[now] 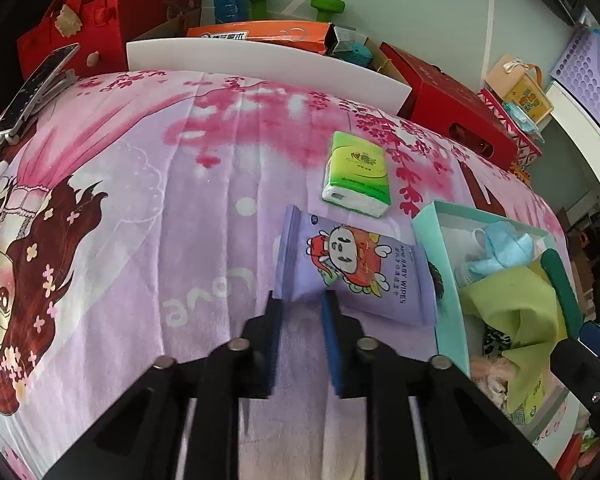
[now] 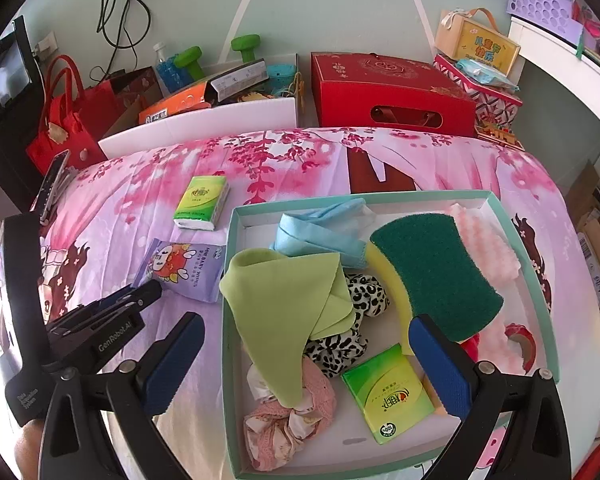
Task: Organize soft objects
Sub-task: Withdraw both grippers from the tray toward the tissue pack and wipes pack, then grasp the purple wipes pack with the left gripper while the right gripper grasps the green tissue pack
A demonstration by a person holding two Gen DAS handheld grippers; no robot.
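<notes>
A purple baby wipes pack [image 1: 356, 268] lies on the pink bedsheet, just left of the teal tray [image 1: 428, 224]. My left gripper [image 1: 302, 300] is shut on the pack's near left corner, and its blue pads [image 1: 332, 320] pinch the wrapper. The right wrist view shows the same pack [image 2: 184, 268] with the left gripper [image 2: 148, 292] at its near edge. My right gripper [image 2: 306, 326] stands open above the tray [image 2: 230, 280] with nothing between its fingers. A green tissue pack [image 2: 202, 202] lies on the sheet beyond the wipes.
In the tray are a lime cloth [image 2: 284, 292], a blue mask [image 2: 324, 228], a green-and-yellow sponge [image 2: 436, 276], a leopard-print scrunchie [image 2: 364, 296], a pink scrunchie [image 2: 288, 420] and a tissue pack [image 2: 388, 396]. Boxes, red bags and a phone [image 1: 36, 88] line the far edge.
</notes>
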